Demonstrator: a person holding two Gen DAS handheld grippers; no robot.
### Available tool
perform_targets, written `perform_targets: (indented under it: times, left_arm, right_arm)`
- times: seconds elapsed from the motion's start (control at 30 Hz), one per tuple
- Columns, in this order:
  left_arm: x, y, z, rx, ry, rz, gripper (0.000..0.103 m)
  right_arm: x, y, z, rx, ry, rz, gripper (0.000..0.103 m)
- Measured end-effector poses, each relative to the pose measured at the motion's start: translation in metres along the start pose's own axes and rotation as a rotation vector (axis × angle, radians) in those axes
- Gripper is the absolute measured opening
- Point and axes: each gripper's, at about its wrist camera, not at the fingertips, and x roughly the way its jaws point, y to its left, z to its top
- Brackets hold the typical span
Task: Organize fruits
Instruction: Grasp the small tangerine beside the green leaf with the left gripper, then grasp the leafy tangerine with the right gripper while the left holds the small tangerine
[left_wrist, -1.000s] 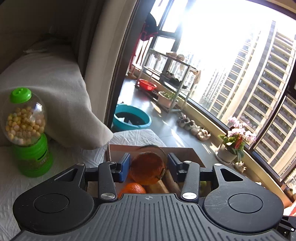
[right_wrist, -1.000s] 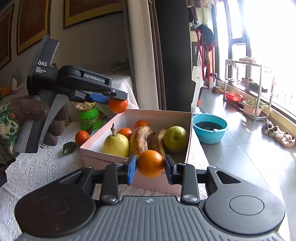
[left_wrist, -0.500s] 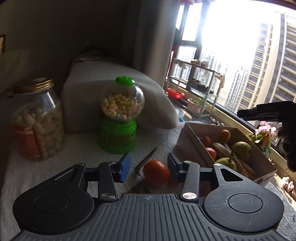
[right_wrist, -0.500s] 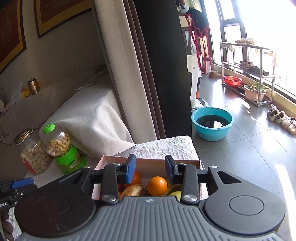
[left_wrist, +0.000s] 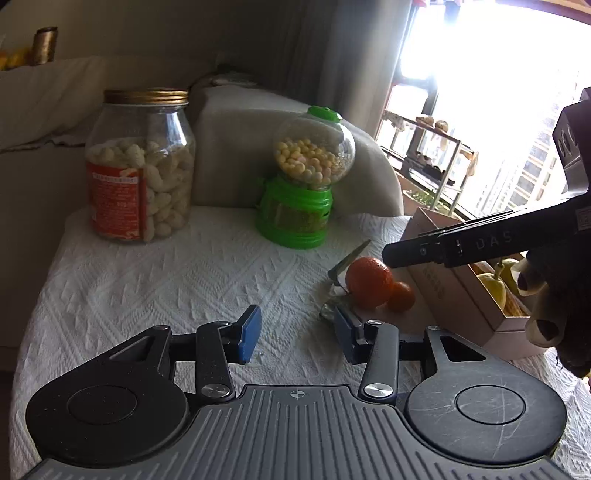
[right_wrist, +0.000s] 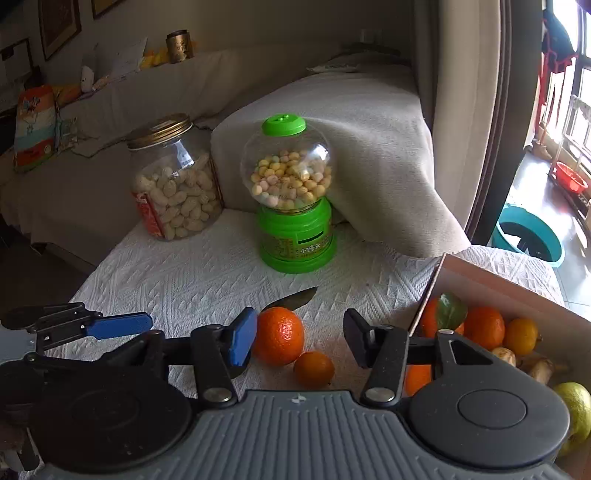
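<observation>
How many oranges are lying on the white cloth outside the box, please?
2: a larger orange with a leaf beside it, and a smaller orange touching it on the box side. More could be hidden behind the grippers.

On the white cloth lay two oranges, a large orange (right_wrist: 277, 340) and a small orange (right_wrist: 314, 369), with one leaf (right_wrist: 291, 300), one glass jar (right_wrist: 173, 177) and one green candy dispenser (right_wrist: 291, 195), while the box (right_wrist: 480, 280) at right held at least four more oranges.

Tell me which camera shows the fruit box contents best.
The right wrist view: it looks into the open box and shows oranges inside. The left wrist view shows mostly the box's outer wall, partly hidden behind the right tool.
</observation>
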Motion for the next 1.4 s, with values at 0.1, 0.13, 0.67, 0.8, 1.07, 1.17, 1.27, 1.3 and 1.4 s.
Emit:
perform_targets:
  times: [0.1, 0.13, 0.67, 0.8, 1.07, 1.17, 1.27, 1.3, 1.4]
  left_arm:
    - [-0.013, 0.014, 0.001, -0.052, -0.03, 0.018, 0.048]
    - [-0.016, 0.017, 0.001, -0.065, -0.04, 0.022, 0.048]
    - [0.024, -0.045, 0.021, 0.155, 0.026, -0.196, 0.048]
    - [0.072, -0.084, 0.024, 0.25, 0.132, -0.199, 0.048]
    - [0.118, -0.109, 0.022, 0.275, 0.191, -0.102, 0.041]
    - [0.11, -0.103, 0.023, 0.219, 0.185, -0.091, 0.035]
    - [0.082, -0.093, 0.017, 0.147, 0.177, -0.123, 0.034]
    - [0.07, -0.092, 0.014, 0.136, 0.169, -0.128, 0.034]
    - [0.028, -0.086, -0.003, 0.088, 0.141, -0.159, 0.034]
  right_arm:
    - [0.024, 0.023, 0.001, -0.067, 0.062, -0.034, 0.059]
    - [0.033, 0.027, 0.001, -0.072, 0.087, -0.05, 0.059]
    - [-0.065, 0.042, -0.096, -0.097, 0.028, 0.152, 0.04]
    - [-0.07, 0.039, -0.123, -0.063, 0.039, 0.167, 0.04]
    - [-0.079, 0.019, -0.15, 0.078, 0.012, 0.226, 0.04]
    - [-0.084, 0.016, -0.155, 0.121, 0.004, 0.243, 0.04]
    - [-0.092, 0.008, -0.161, 0.181, -0.007, 0.282, 0.04]
    - [-0.094, 0.004, -0.162, 0.205, -0.008, 0.293, 0.04]
    - [-0.099, -0.009, -0.173, 0.305, -0.011, 0.323, 0.04]
